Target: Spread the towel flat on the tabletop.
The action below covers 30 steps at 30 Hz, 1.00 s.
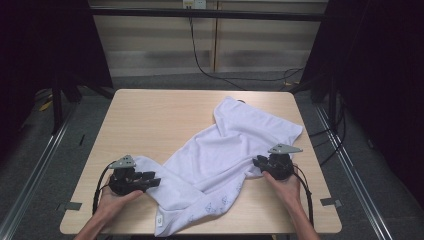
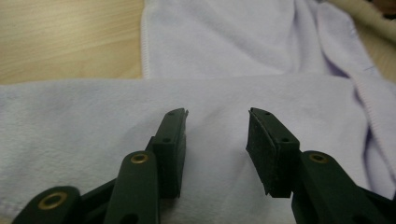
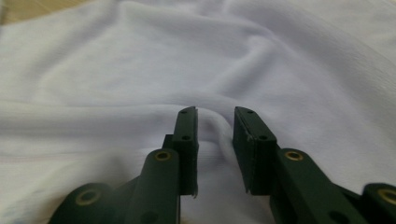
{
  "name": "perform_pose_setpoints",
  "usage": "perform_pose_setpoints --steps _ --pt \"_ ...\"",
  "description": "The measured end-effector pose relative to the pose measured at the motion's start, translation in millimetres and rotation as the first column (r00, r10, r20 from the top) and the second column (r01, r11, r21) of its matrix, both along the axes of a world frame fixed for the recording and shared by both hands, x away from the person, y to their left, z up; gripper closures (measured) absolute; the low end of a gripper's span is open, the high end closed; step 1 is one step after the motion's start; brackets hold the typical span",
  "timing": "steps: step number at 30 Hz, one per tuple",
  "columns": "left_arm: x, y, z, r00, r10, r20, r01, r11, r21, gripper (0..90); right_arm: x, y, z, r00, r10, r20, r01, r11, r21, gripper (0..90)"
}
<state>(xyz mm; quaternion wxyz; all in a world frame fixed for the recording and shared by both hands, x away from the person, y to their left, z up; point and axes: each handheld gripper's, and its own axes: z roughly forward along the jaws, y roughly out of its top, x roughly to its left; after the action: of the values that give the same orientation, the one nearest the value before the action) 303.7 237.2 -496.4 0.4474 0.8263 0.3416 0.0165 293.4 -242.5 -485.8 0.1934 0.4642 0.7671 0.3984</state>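
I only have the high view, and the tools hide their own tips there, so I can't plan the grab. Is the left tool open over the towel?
Observer: Yes. In the left gripper view the left tool has its jaws wide apart, with flat white towel under them and nothing pinched.
Operator: And the right tool?
Observer: In the right gripper view the right tool shows a narrower gap, and a raised ridge of towel runs into it. Whether the pads press that ridge, I cannot tell.
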Motion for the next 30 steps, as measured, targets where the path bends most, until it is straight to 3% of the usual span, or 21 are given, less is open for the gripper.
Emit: perform_pose_setpoints --steps 1,2,3,4,5,6,7,8,13,14,15,16,19,21,23,24,26,27,28,29,30 --pt "1.0 -0.5 -2.6 1.0 -0.002 -0.007 0.002 0.9999 0.011 59.7 -13.3 9.2 5.8 0.9991 0.041 0.0 -0.041 0.9979 0.05 70.0" --pt "1.4 -1.6 -5.3 0.9999 -0.005 -0.009 0.006 0.9995 0.033 59.7 -13.3 9.2 5.8 0.9991 0.041 0.0 -0.041 0.9979 0.05 70.0" --pt "1.1 -2.9 -7.2 1.0 -0.005 0.007 0.005 0.9992 0.039 66.3 -25.7 23.8 8.8 0.9955 0.095 0.008 -0.095 0.9943 0.048 66.5" --pt "1.9 -6.4 -6.5 0.9993 -0.018 0.032 0.016 0.9969 0.077 72.5 -31.2 31.1 10.0 0.9928 0.119 0.009 -0.12 0.9915 0.052 65.9" --pt "1.9 -6.4 -6.5 0.9993 -0.018 0.032 0.016 0.9969 0.077 78.8 -31.2 31.1 10.0 0.9928 0.119 0.009 -0.12 0.9915 0.052 65.9" --pt "4.7 -8.5 -6.9 0.9989 -0.026 0.039 0.022 0.996 0.087 83.1 -38.5 45.9 10.1 0.9829 0.184 -0.003 -0.183 0.9786 0.094 65.4" --pt "4.7 -8.5 -6.9 0.9989 -0.026 0.039 0.022 0.996 0.087 87.3 -38.5 45.9 10.1 0.9829 0.184 -0.003 -0.183 0.9786 0.094 65.4" --pt "5.8 -8.8 -7.0 0.9994 -0.024 0.025 0.022 0.9966 0.079 89.2 -44.1 64.0 9.1 0.9676 0.252 -0.014 -0.249 0.9623 0.11 65.4" --pt "2.9 -9.8 -4.2 0.9997 -0.018 0.015 0.017 0.999 0.042 90.0 -53.1 115.3 0.6 0.906 0.419 -0.056 -0.409 0.9017 0.141 61.8" --pt "2.1 -9.6 -2.5 0.9999 -0.015 0.008 0.014 0.9997 0.017 90.0 -54.1 124.2 -1.1 0.8947 0.443 -0.058 -0.431 0.8901 0.148 60.0" --pt "1.4 -9.0 -0.2 0.9999 -0.013 0.004 0.013 0.9999 -0.007 90.0 -54.1 124.2 -1.1 0.8947 0.443 -0.058 -0.431 0.8901 0.148 60.0" --pt "-0.7 -8.1 5.8 0.9998 -0.004 0.017 0.005 0.9995 -0.031 90.0 -57.0 139.4 -5.3 0.8708 0.486 -0.071 -0.472 0.8677 0.156 58.5" --pt "-0.4 -1.9 11.2 0.9993 0.019 0.033 -0.017 0.9986 -0.051 90.0 -61.1 153.1 -12.7 0.846 0.525 -0.092 -0.514 0.8491 0.124 56.7" --pt "0.9 2.0 11.6 0.9989 0.032 0.033 -0.031 0.9981 -0.054 90.0 -62.5 154.3 -14.2 0.842 0.53 -0.101 -0.521 0.8472 0.105 60.1" --pt "3.6 14.2 11.9 0.9949 0.091 0.044 -0.088 0.9942 -0.062 90.0 -66.4 149.1 -15.2 0.8365 0.539 -0.098 -0.53 0.8415 0.103 76.6" --pt "5.2 18.8 12.3 0.9916 0.122 0.042 -0.119 0.9903 -0.072 88.3 -67.8 145.9 -14.2 0.8399 0.536 -0.087 -0.528 0.8436 0.099 82.0" --pt "8.5 31.0 15.0 0.9807 0.187 0.057 -0.181 0.9793 -0.089 74.2 -70.2 138.7 -11.1 0.8415 0.534 -0.084 -0.523 0.8437 0.119 88.6" --pt "8.5 31.0 15.0 0.9807 0.187 0.057 -0.181 0.9793 -0.089 71.2 -71.4 135.0 -9.0 0.846 0.528 -0.076 -0.519 0.8477 0.112 89.3" --pt "10.4 37.2 14.9 0.9798 0.196 0.042 -0.189 0.9747 -0.119 71.2 -71.4 135.0 -9.0 0.846 0.528 -0.076 -0.519 0.8477 0.112 89.3" --pt "12.1 45.5 12.6 0.9693 0.242 0.042 -0.238 0.9672 -0.089 62.2 -71.9 127.6 -6.7 0.8494 0.523 -0.07 -0.512 0.8487 0.133 90.0" --pt "13.4 48.1 10.5 0.969 0.245 0.029 -0.242 0.9667 -0.082 56.0 -72.5 124.2 -5.3 0.8561 0.513 -0.066 -0.502 0.8553 0.126 90.0"
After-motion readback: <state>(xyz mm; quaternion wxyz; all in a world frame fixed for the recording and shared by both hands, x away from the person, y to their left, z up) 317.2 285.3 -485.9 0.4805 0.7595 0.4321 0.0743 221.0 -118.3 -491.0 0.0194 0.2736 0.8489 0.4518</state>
